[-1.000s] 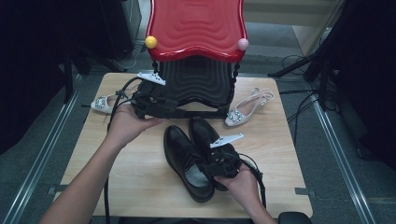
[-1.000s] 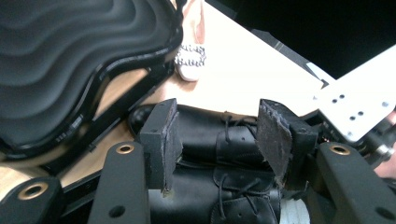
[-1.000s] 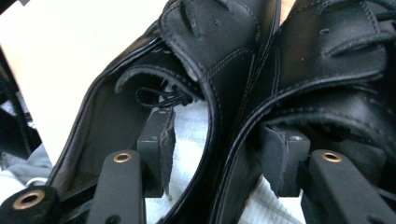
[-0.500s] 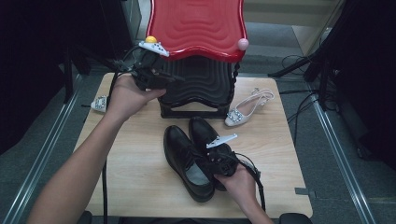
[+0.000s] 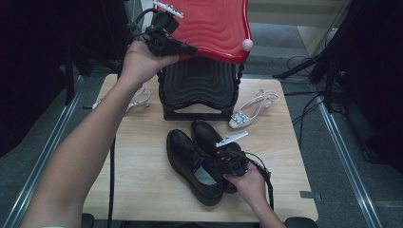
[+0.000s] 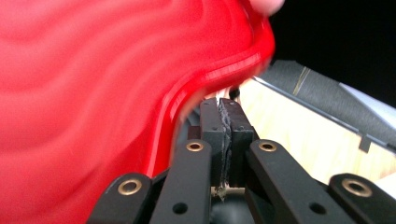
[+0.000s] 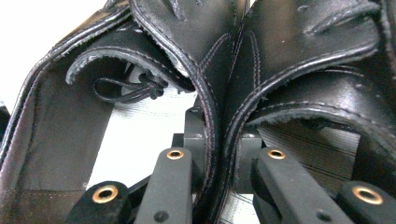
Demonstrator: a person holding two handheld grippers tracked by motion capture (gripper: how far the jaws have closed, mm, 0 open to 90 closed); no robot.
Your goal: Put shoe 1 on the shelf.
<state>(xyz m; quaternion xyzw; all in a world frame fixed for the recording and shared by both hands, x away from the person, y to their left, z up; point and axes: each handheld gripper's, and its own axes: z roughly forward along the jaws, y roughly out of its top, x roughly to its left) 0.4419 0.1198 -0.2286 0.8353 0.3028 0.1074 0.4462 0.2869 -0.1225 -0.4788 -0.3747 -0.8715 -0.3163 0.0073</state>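
Observation:
A pair of black leather shoes stands side by side on the wooden table, the left shoe beside the right shoe. My right gripper pinches their two adjoining inner walls together; its jaws have just been closing on them. In the right gripper view the gripper has both collars squeezed between its pads. My left gripper is held high at the left edge of the rack's red top shelf. In the left gripper view its jaws are shut pad to pad, empty, beside the red shelf.
Under the red top sits the rack's black lower tier, at the table's back. A silver heeled shoe lies right of the rack and another left of it. A pink knob caps a rack post. Cables run over the floor at right.
The left hand has risen from the rack's black lower tier to the edge of the red top shelf, and its jaws have shut. The right hand has stayed at the black shoes.

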